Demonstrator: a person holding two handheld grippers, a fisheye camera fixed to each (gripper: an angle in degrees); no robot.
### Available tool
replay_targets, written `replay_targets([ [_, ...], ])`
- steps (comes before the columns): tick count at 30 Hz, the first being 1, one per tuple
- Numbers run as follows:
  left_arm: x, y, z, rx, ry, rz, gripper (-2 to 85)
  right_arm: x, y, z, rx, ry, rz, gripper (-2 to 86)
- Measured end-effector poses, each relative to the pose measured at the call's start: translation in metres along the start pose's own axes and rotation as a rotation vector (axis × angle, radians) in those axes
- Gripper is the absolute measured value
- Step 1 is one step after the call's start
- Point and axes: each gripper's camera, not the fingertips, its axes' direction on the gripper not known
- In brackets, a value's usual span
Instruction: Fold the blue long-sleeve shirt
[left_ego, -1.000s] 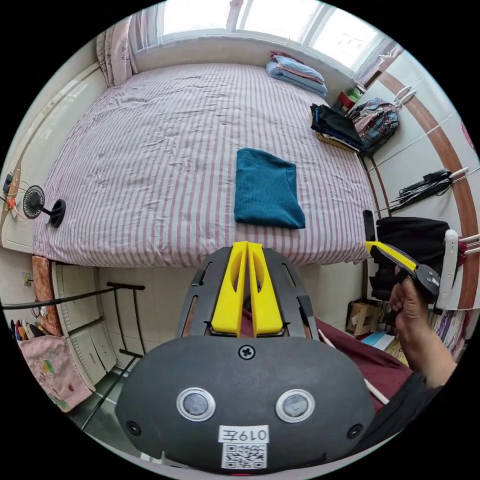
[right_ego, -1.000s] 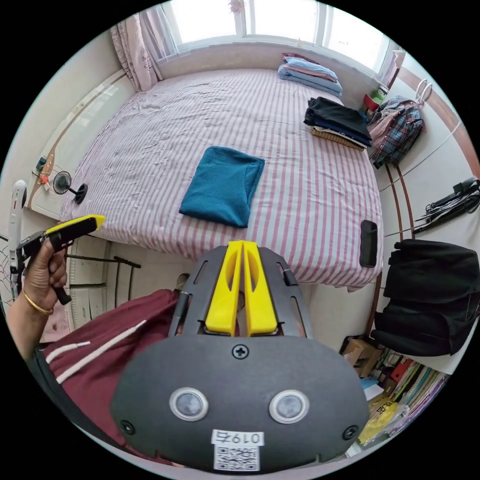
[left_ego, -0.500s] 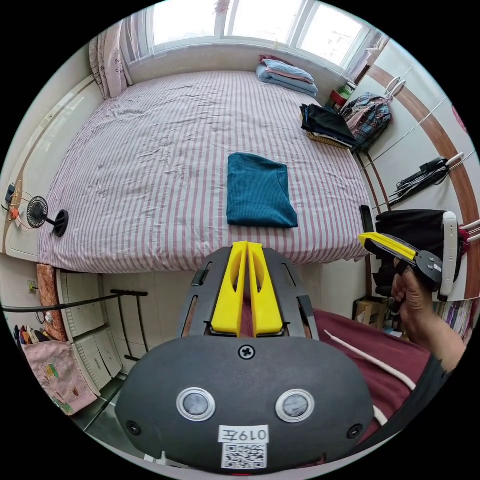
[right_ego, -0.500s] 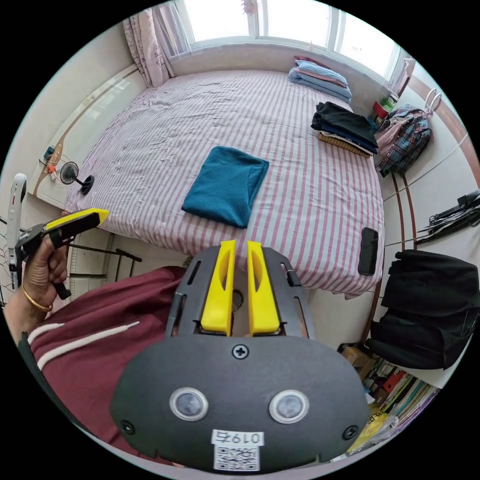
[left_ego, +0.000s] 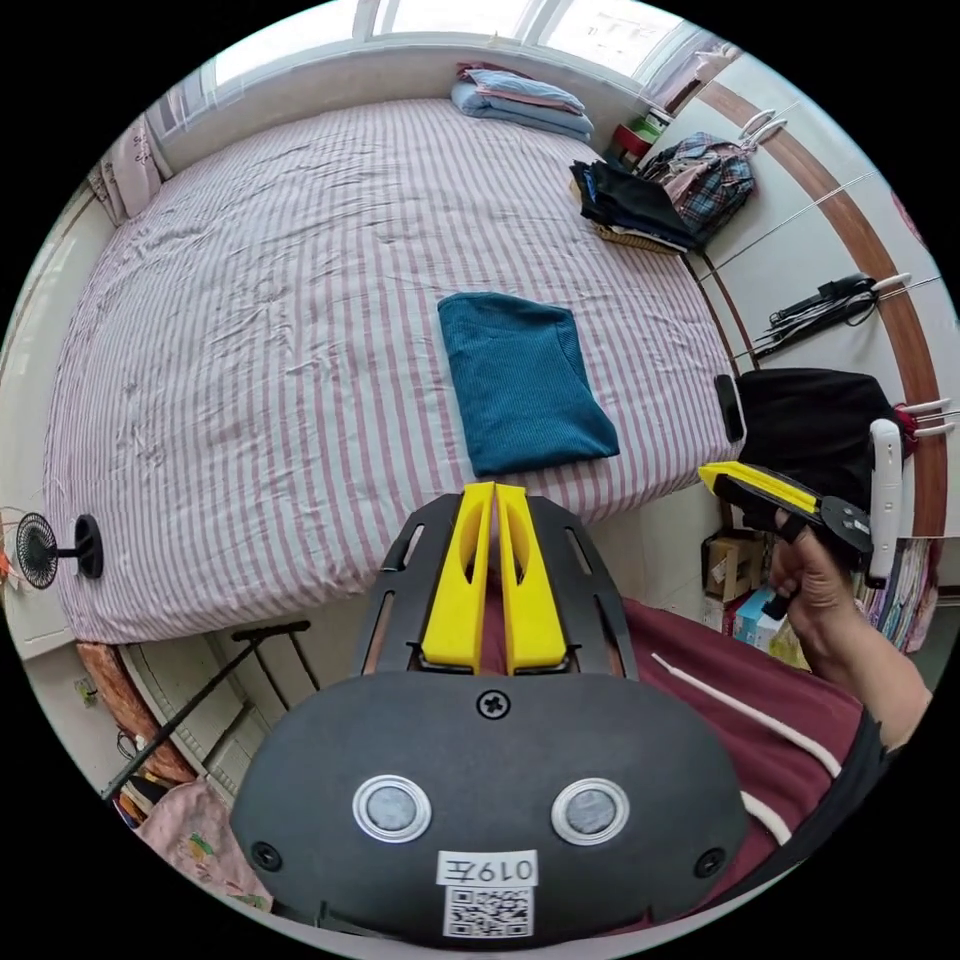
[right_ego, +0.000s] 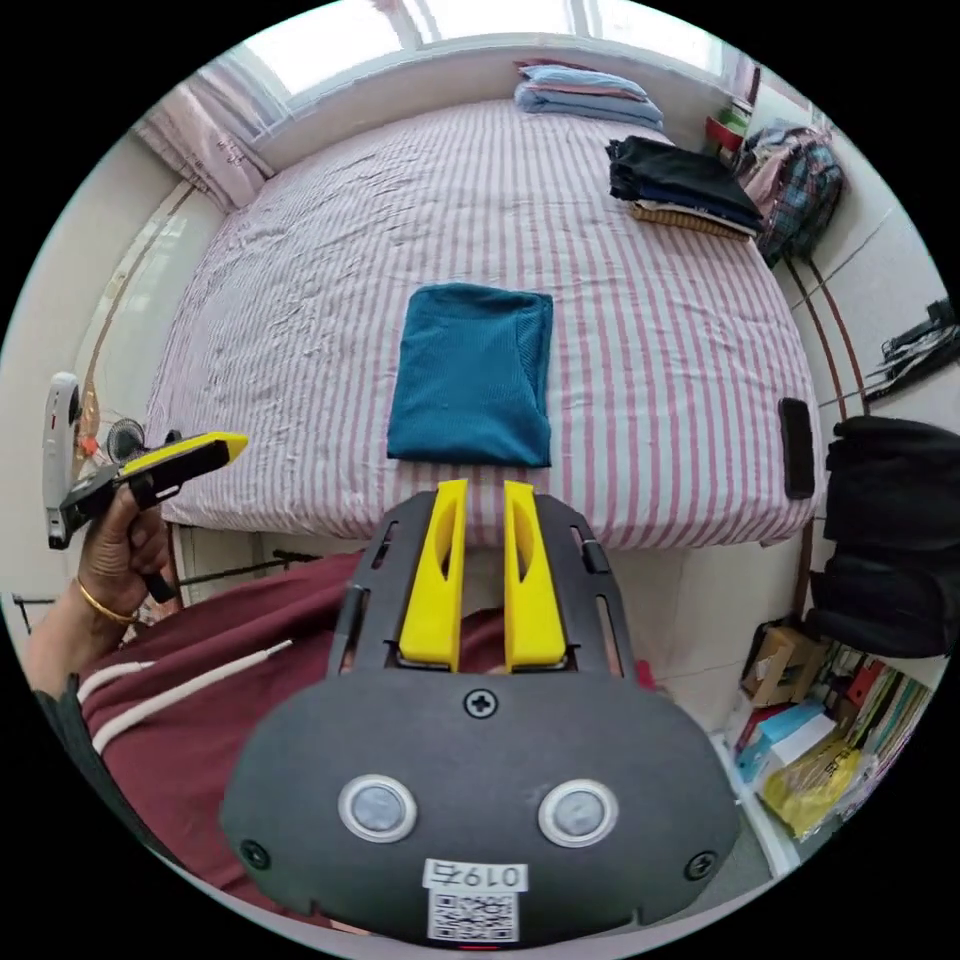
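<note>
Shirt (left_ego: 525, 380): blue cloth, fine ribbed knit, matt. Bed (left_ego: 250, 330) sheet: striped woven cloth, lightly creased. Left tool (left_ego: 494, 490) and right tool (right_ego: 478, 487): smooth yellow plastic jaws, matt dark plastic housing.

Blue shirt (left_ego: 525, 385) (right_ego: 472, 375) — folded into a flat rectangle — on bed (left_ego: 250, 330) (right_ego: 640, 330).

- folded shirt (left_ego: 525, 380) lies on bed (left_ego: 250, 330), near its front edge
- clothes stack (left_ego: 630, 205) on bed's far right side, bedding pile (left_ego: 520, 98) at far end by window
- phone (right_ego: 797, 447) on bed's right edge
- fan (left_ego: 45, 548) beside bed's left front corner
</note>
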Motion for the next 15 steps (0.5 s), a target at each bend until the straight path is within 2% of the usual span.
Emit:
replay_targets([
  [4, -0.060, -0.069, -0.003, -0.022, 0.088, 0.036, 1.0, 0.003, 0.014, 0.048, -0.018, -0.279, 0.281, 8.3],
  [8, -0.131, -0.168, 0.013, -0.059, 0.282, 0.068, 1.9, 0.003, 0.056, 0.111, 0.076, -0.540, 0.582, 7.7],
  [11, -0.168, -0.240, 0.033, -0.089, 0.349, 0.104, 3.8, -0.018, 0.079, 0.156, 0.111, -0.591, 0.671, 7.7],
  [15, -0.222, -0.322, 0.078, -0.190, 0.579, 0.035, 7.6, -0.044, 0.106, 0.219, 0.123, -0.707, 0.780, 9.3],
])
